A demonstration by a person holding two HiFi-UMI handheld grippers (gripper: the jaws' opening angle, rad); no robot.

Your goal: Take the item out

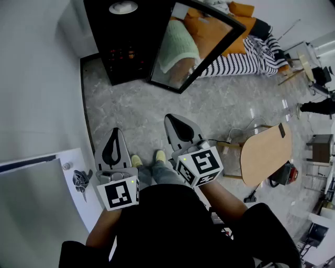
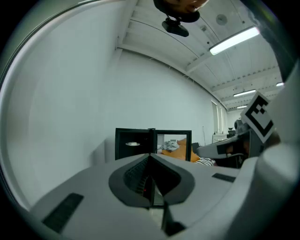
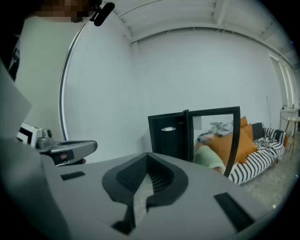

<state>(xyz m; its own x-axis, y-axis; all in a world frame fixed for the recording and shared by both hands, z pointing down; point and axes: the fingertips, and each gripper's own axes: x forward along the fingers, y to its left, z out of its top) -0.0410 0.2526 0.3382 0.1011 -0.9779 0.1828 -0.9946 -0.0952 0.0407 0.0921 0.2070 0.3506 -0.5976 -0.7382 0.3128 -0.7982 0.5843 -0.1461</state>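
The person stands on the grey marble floor (image 1: 220, 104), facing a black cabinet (image 1: 131, 42) that sits against the white wall, and holds both tools out towards it but well short of it. The cabinet's glass door (image 1: 204, 42) is swung wide open to its right side. The item, a small white dish (image 1: 123, 7), rests on a shelf high up inside the cabinet, and nothing touches it. A few small dark things sit on a lower shelf, too small to make out. The left gripper (image 1: 115, 133) points at the cabinet's front with its jaws pressed together at the tips and nothing between them. The right gripper (image 1: 172, 119) is just beside it, on the side nearer the open door. Its jaws are closed tip to tip as well, and it is empty. Each carries its marker cube at the rear, close to the person's body. Both tools tilt slightly downward. In the door's pane there is a pale green cushion (image 1: 180, 44) with orange cushions behind it, and a black-and-white striped sofa (image 1: 246, 60) stretches out past the door on the far side from the cabinet. A light wooden table (image 1: 266, 152) stands well apart from the cabinet, off to the person's right.
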